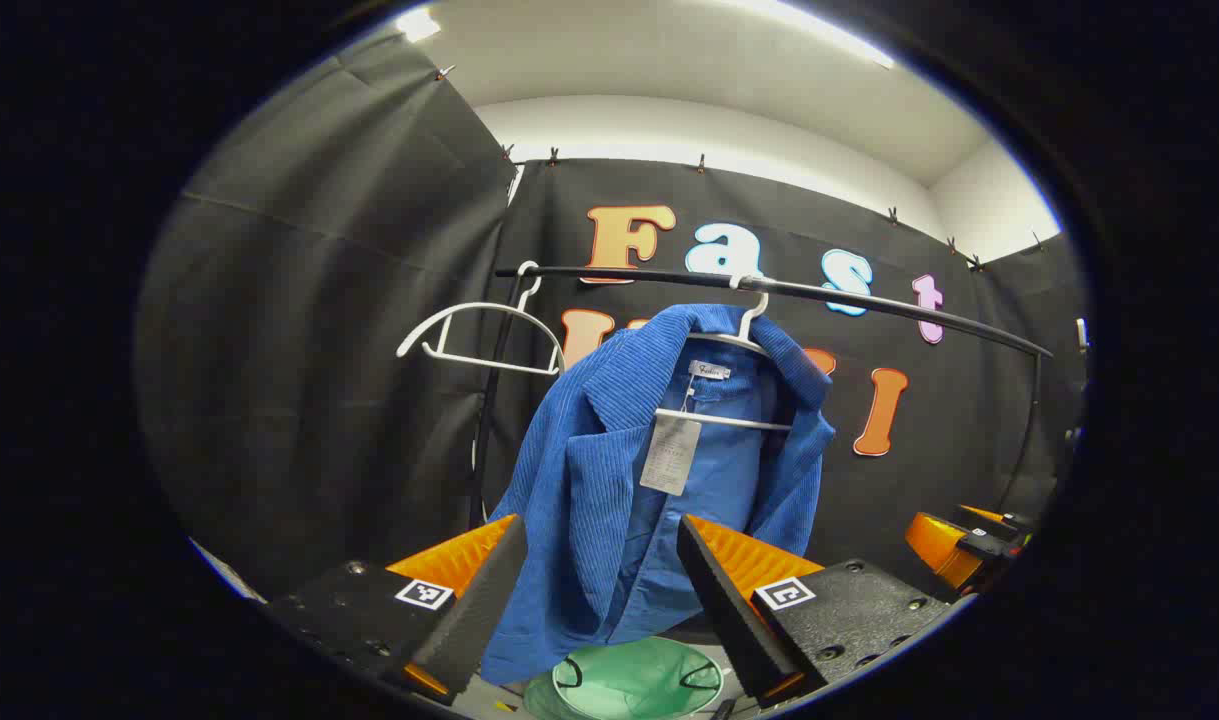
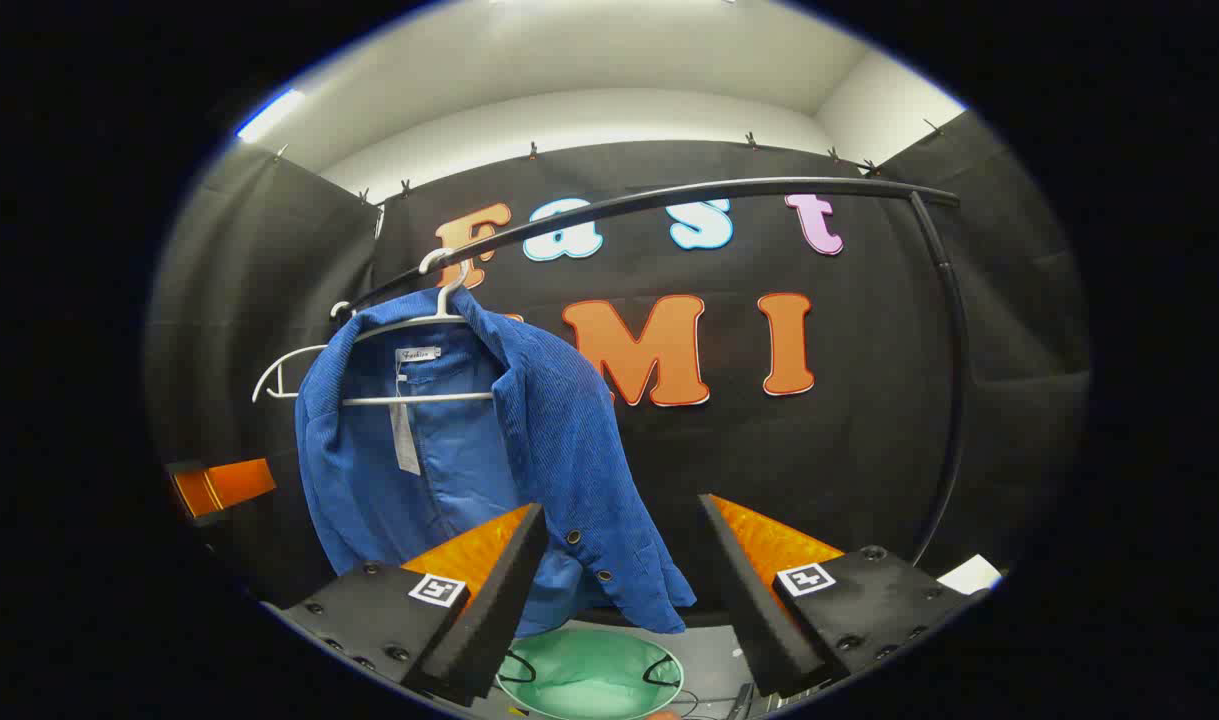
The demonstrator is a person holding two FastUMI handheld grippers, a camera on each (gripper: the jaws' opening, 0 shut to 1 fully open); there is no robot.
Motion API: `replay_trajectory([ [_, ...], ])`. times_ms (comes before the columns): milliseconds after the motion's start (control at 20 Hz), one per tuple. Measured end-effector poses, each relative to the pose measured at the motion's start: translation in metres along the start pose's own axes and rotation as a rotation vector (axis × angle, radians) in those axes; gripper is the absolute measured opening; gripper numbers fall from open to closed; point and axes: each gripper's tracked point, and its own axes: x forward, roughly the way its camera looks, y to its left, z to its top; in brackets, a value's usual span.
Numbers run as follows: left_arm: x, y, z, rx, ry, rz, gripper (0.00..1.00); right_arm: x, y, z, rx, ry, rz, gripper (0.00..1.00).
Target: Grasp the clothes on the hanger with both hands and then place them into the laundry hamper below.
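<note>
In the left gripper view, the left hand-held gripper (image 1: 599, 590) is seen at 6 o'clock with its fingers spread wide; nothing is gripped, though the hem of the jacket (image 1: 649, 480) hangs in the gap between them, with no contact that can be told. Just beyond, at 6 o'clock, the green hamper (image 1: 624, 685) is seen below the jacket; whether jacket and hamper touch cannot be told. The blue jacket is draped on a white hanger (image 1: 734, 415) near the centre, a paper tag (image 1: 671, 455) dangling from the collar; the hanger is hooked over a black rail (image 1: 869, 300). An empty hanger (image 1: 479, 335) is hooked at 10 o'clock on the same rail. An orange part of the other hand-held gripper (image 1: 954, 545) is seen at 4 o'clock.

In the right gripper view, the right hand-held gripper (image 2: 619, 590) is held wide open at 6 o'clock, gripping nothing; the jacket (image 2: 489, 460) hangs at 9 o'clock, its buttoned edge falling near the left finger. The hamper (image 2: 589, 675) lies at 6 o'clock beneath; the rail (image 2: 669, 195) arcs across at 12 o'clock.
</note>
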Motion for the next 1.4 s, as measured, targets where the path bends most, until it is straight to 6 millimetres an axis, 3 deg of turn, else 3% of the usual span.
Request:
replay_trajectory([
  [100,0.0,0.0,0.003,0.015,-0.009,0.005,0.92,0.001,0.001,0.0,0.001,-0.002,0.002,0.98],
  [300,0.004,-0.005,0.001,0.006,-0.007,-0.005,0.98,0.002,0.006,-0.002,-0.001,0.004,0.018,0.98],
  [350,0.004,-0.006,-0.001,0.0,-0.001,-0.008,0.98,0.002,0.007,-0.003,-0.001,0.007,0.021,0.98],
  [400,0.005,-0.005,-0.003,-0.005,0.005,-0.007,0.92,0.002,0.007,-0.003,-0.002,0.01,0.026,0.98],
  [650,0.004,-0.002,-0.001,-0.007,0.0,-0.001,0.99,0.005,0.01,0.0,-0.022,0.002,0.039,0.98],
  [700,0.005,-0.002,-0.002,-0.004,0.003,-0.001,0.92,0.007,0.012,0.0,-0.024,0.002,0.041,0.98],
  [750,0.005,-0.002,-0.004,-0.003,0.009,-0.001,0.98,0.007,0.014,-0.001,-0.023,0.002,0.046,0.98],
  [800,0.006,-0.002,-0.007,-0.003,0.02,-0.003,0.92,0.008,0.017,0.0,-0.022,0.005,0.051,0.98],
  [900,0.009,-0.004,-0.012,-0.004,0.037,-0.008,0.92,0.009,0.023,-0.001,-0.025,0.006,0.069,0.98],
  [950,0.011,-0.003,-0.013,-0.003,0.041,-0.006,0.98,0.011,0.027,0.0,-0.027,0.007,0.079,0.98],
  [1150,0.025,0.002,-0.015,-0.005,0.039,0.011,0.92,0.026,0.047,0.0,-0.032,0.008,0.126,0.98],
  [1200,0.027,0.003,-0.012,-0.011,0.027,0.012,0.95,0.031,0.052,0.001,-0.032,0.007,0.138,0.98],
  [1400,0.044,0.005,-0.007,0.005,0.012,0.017,0.92,0.051,0.07,0.003,-0.034,0.0,0.17,0.98],
])
